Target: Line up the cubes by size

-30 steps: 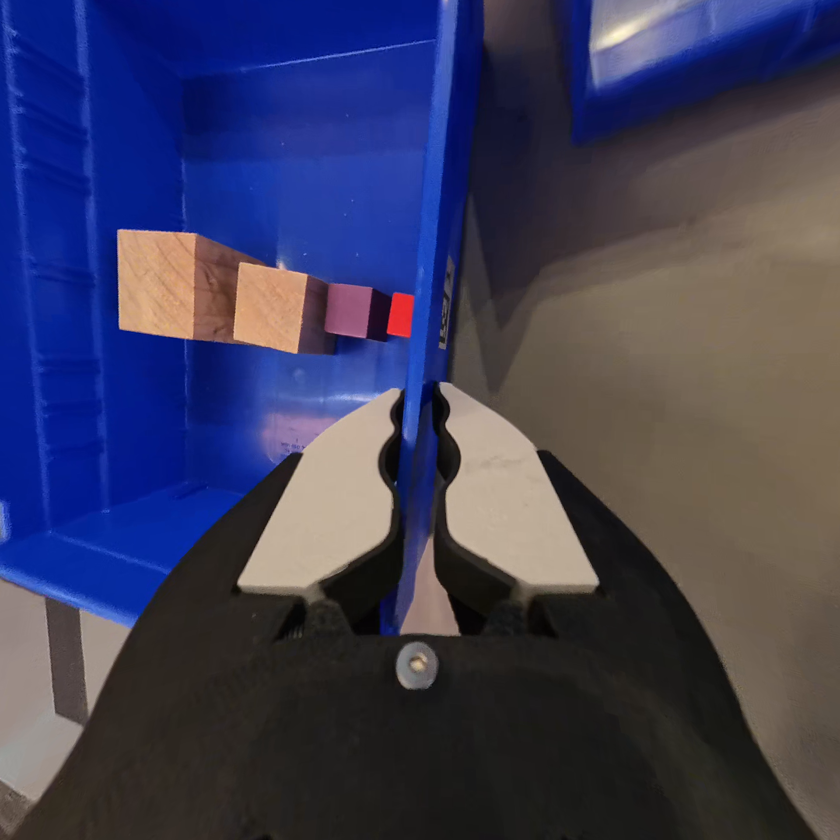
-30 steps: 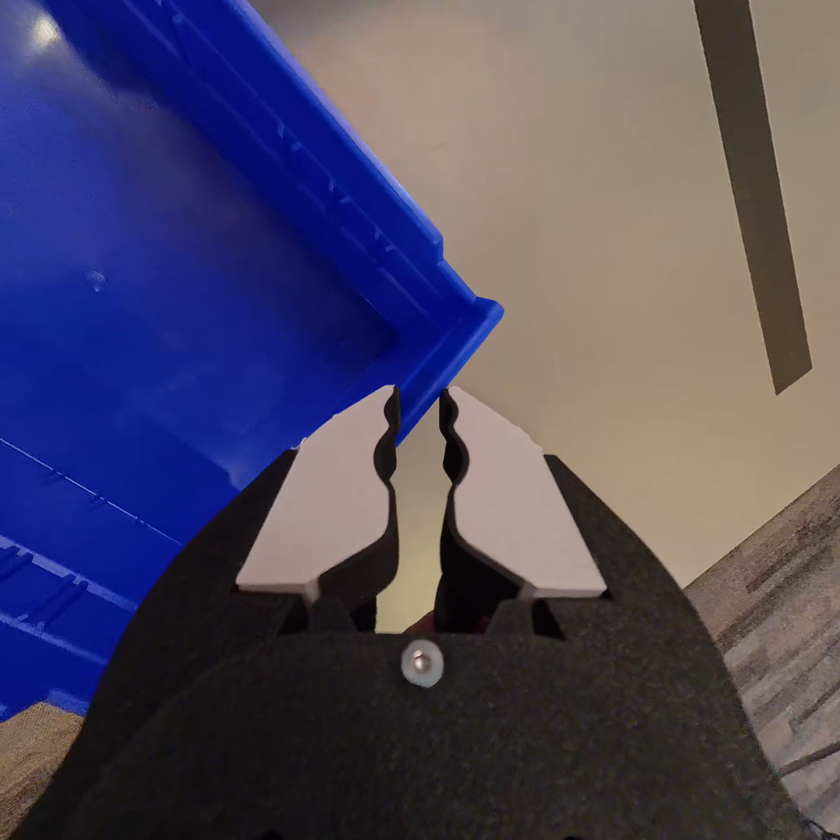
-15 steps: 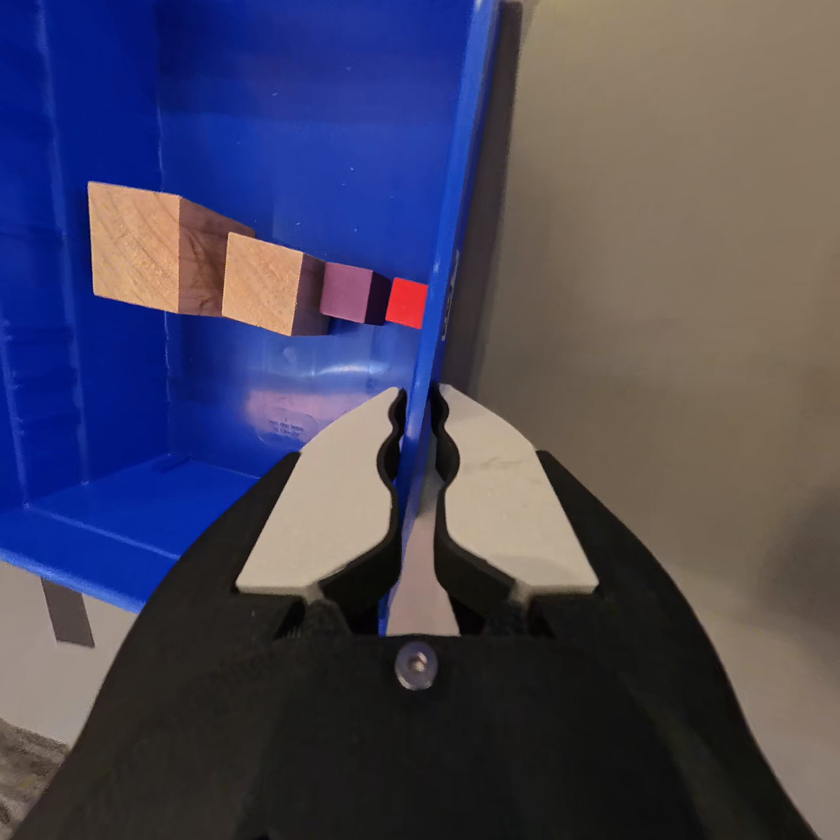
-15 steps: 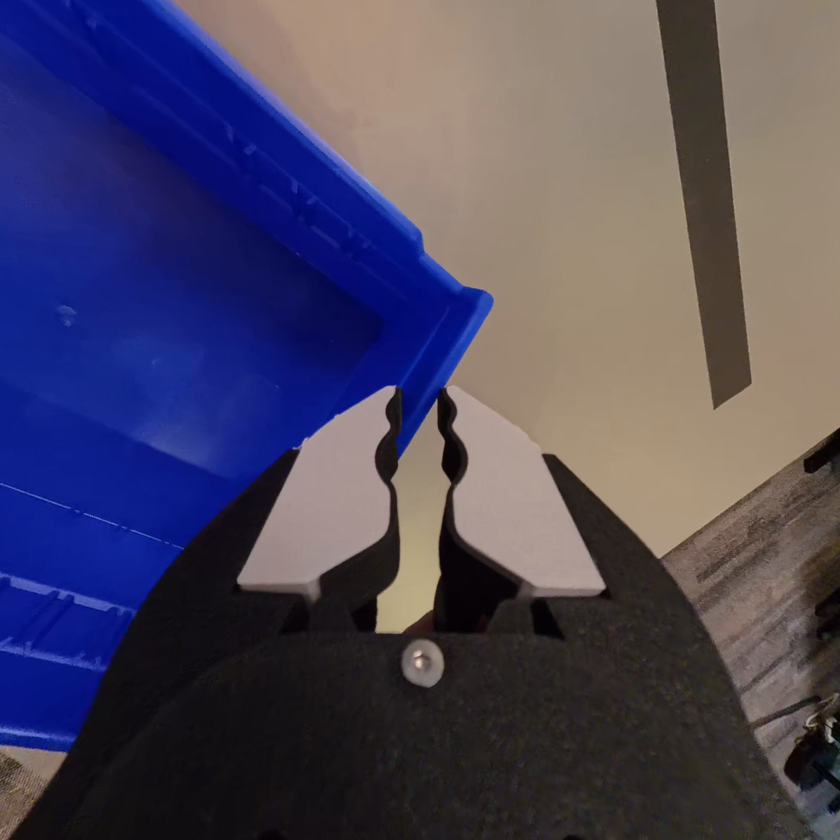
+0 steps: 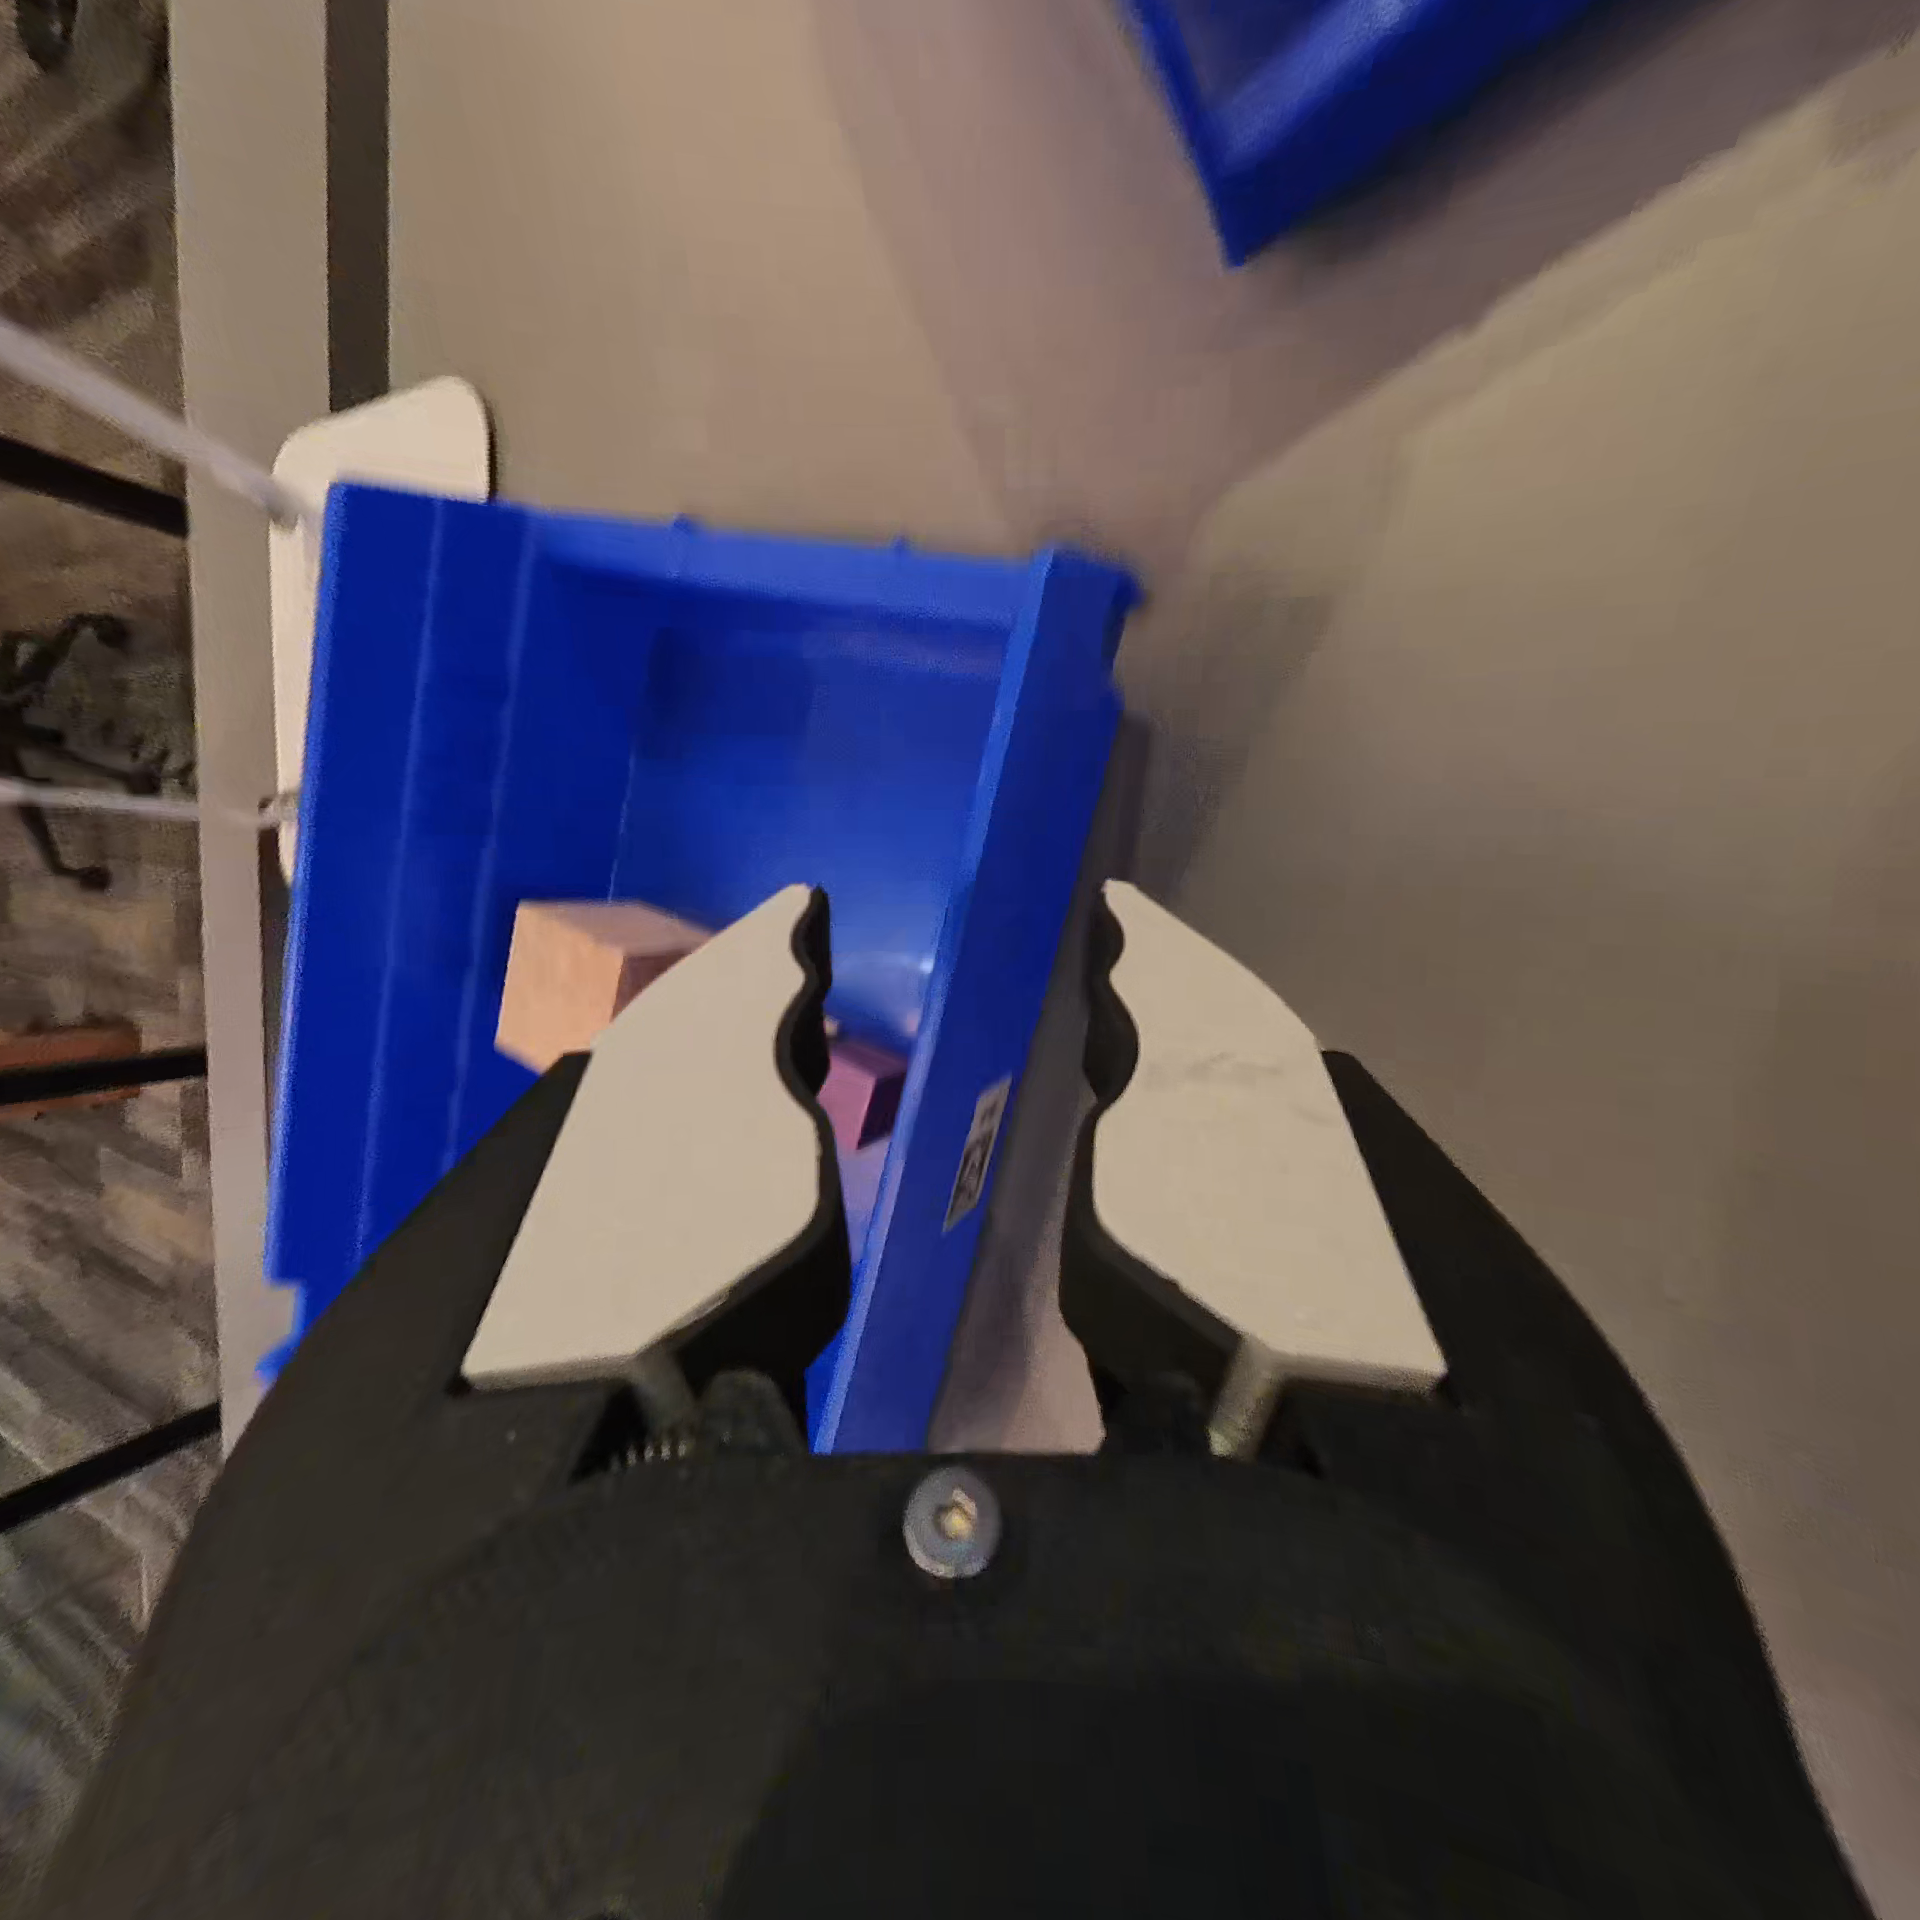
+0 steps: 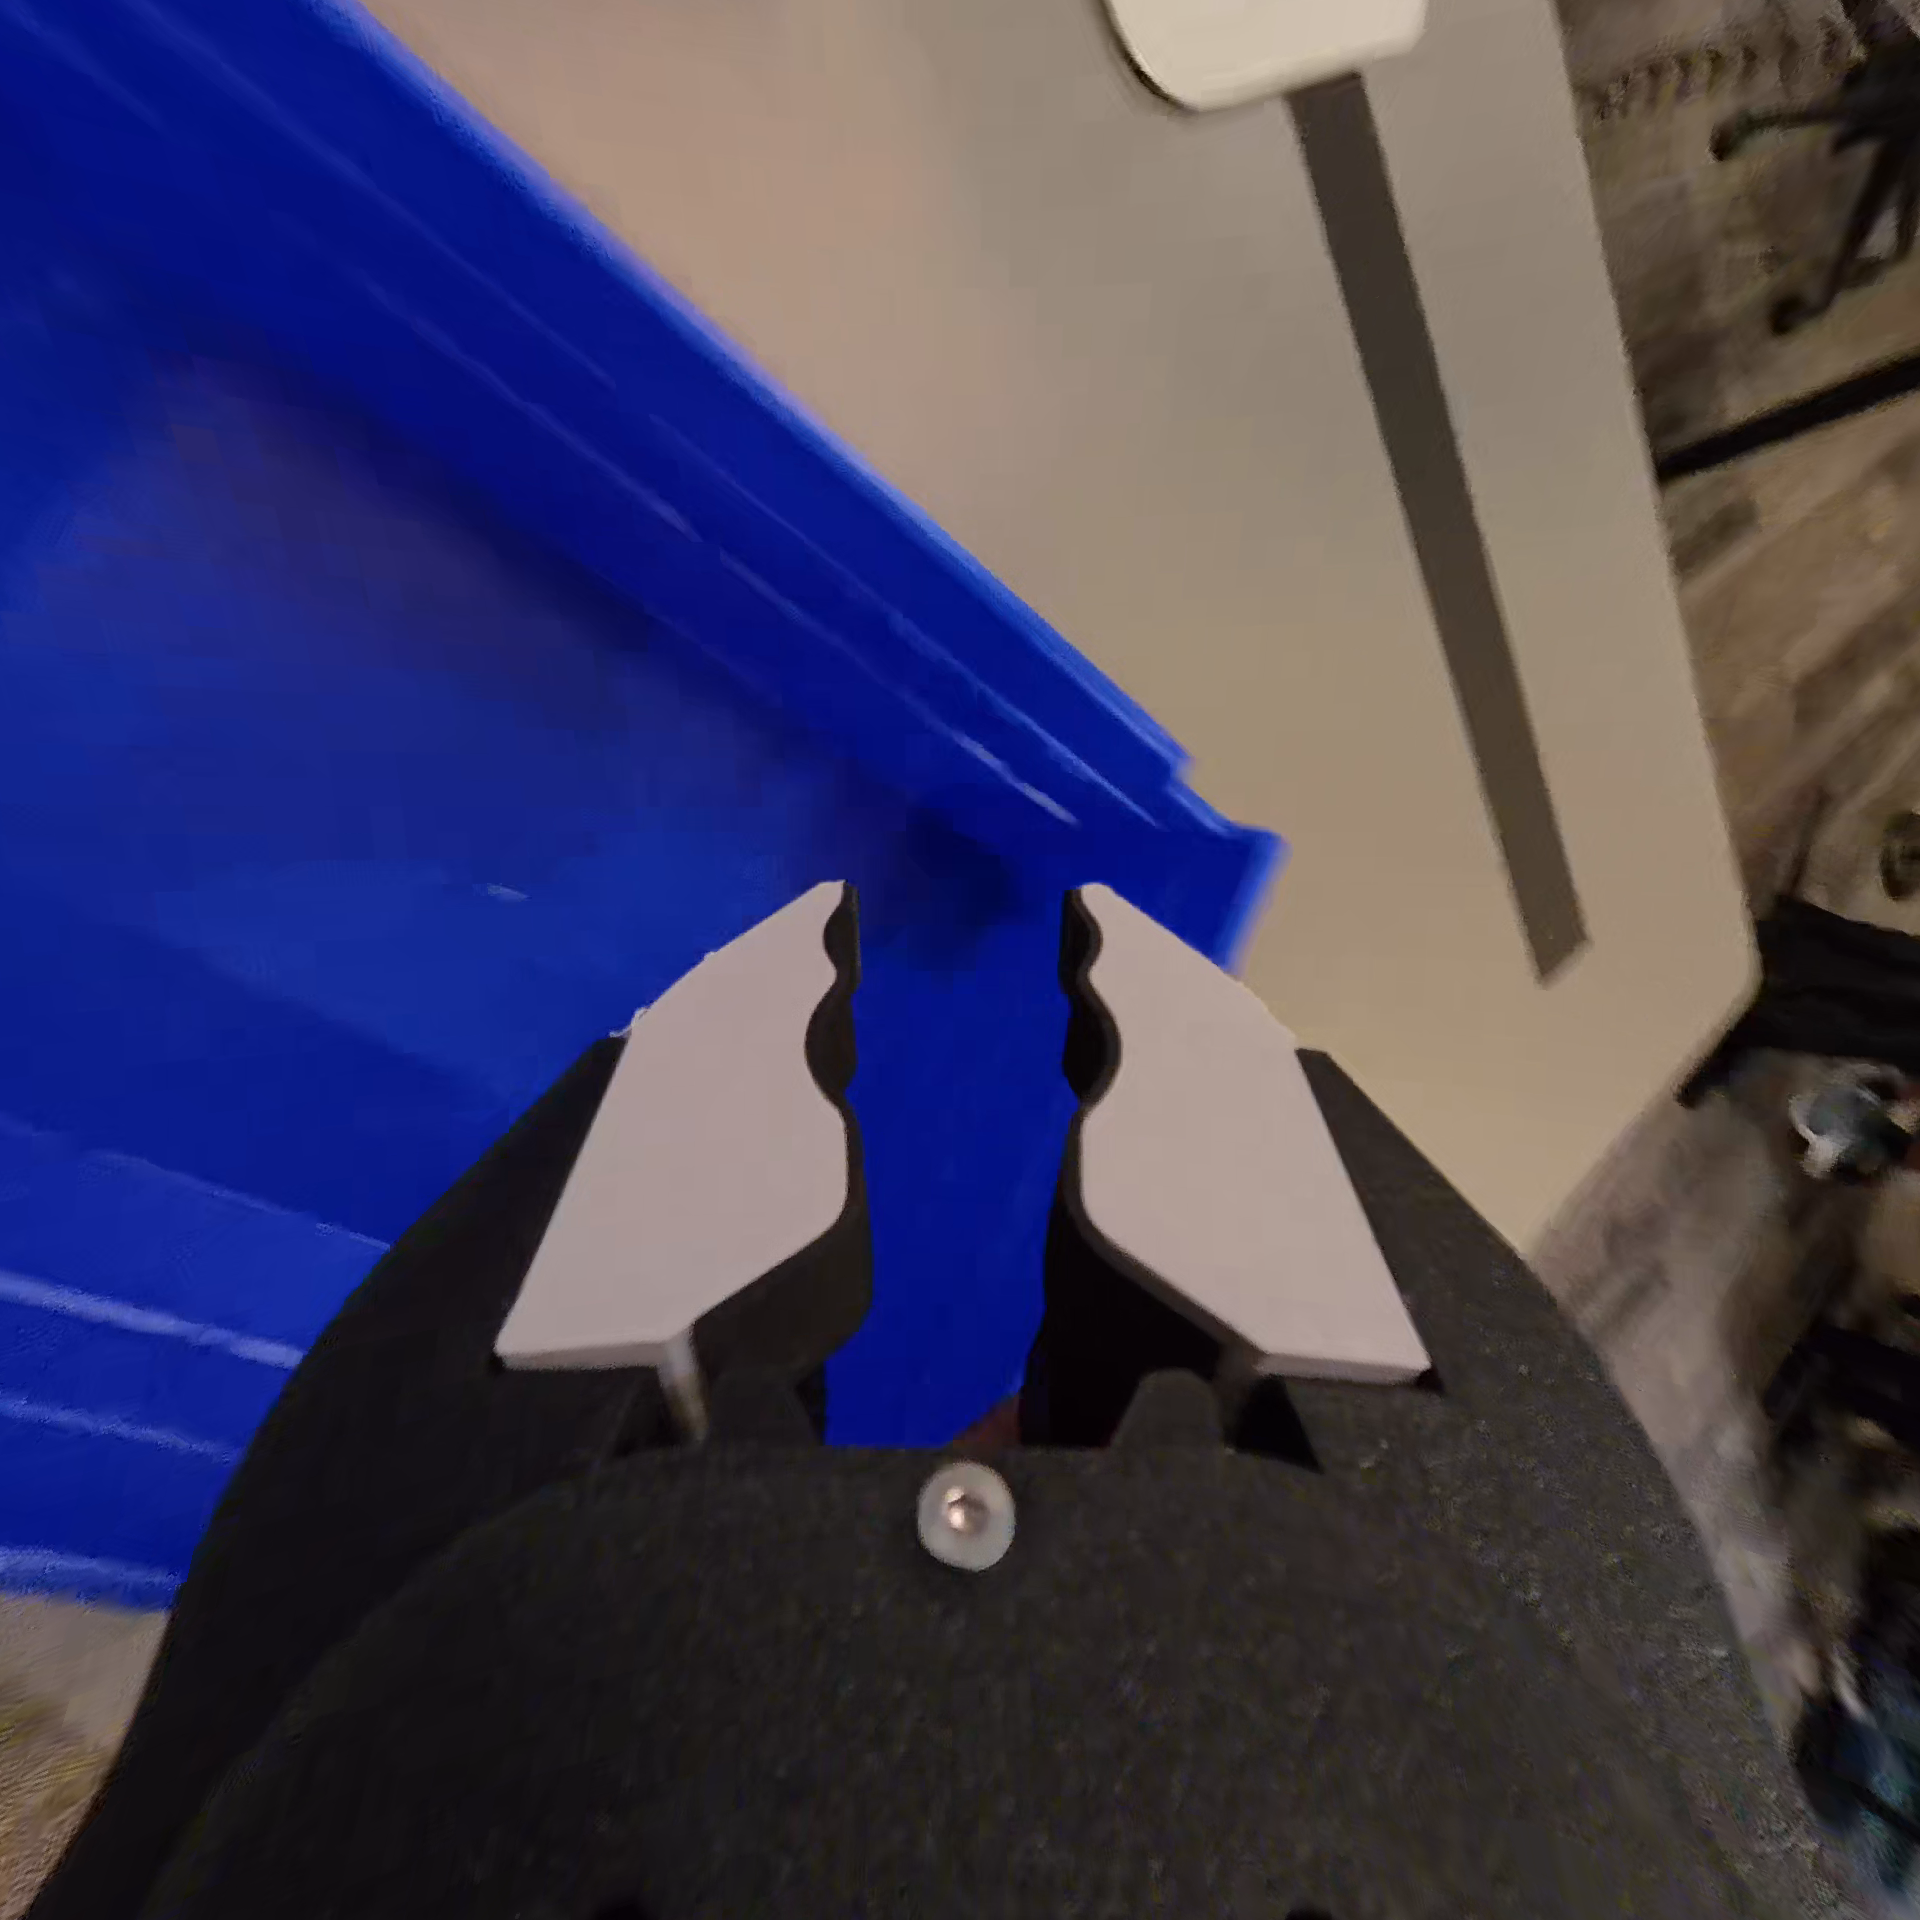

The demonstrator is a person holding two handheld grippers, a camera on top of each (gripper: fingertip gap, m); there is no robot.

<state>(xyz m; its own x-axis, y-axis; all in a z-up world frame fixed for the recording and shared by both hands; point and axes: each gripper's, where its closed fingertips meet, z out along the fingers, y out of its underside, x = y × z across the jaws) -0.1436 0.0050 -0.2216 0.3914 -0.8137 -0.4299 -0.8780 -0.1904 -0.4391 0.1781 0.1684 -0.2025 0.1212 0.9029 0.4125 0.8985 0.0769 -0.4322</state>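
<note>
Two grippers are standing spread apart around the blue bin, neither one clamping it.

Both fingers of the left gripper (image 5: 956, 914) are straddling the right wall of the blue bin (image 5: 727, 665), with a gap showing between that wall and the left pad, while the right pad (image 5: 1101, 997) is sitting just beside the wall's outer face; whether it is touching cannot be told through the blur. Inside the bin, a wooden cube (image 5: 566, 987) is lying left of the fingers, and a purple cube (image 5: 857, 1091) is peeking out between left finger and wall. Farther right, a second blue bin (image 5: 1351, 114) is resting on the pale table (image 5: 1558, 727). Fingers of the right gripper (image 6: 958, 904) are hanging wide over a corner of the bin (image 6: 416, 779), and what is lying under them is too blurred to judge contact.
</note>
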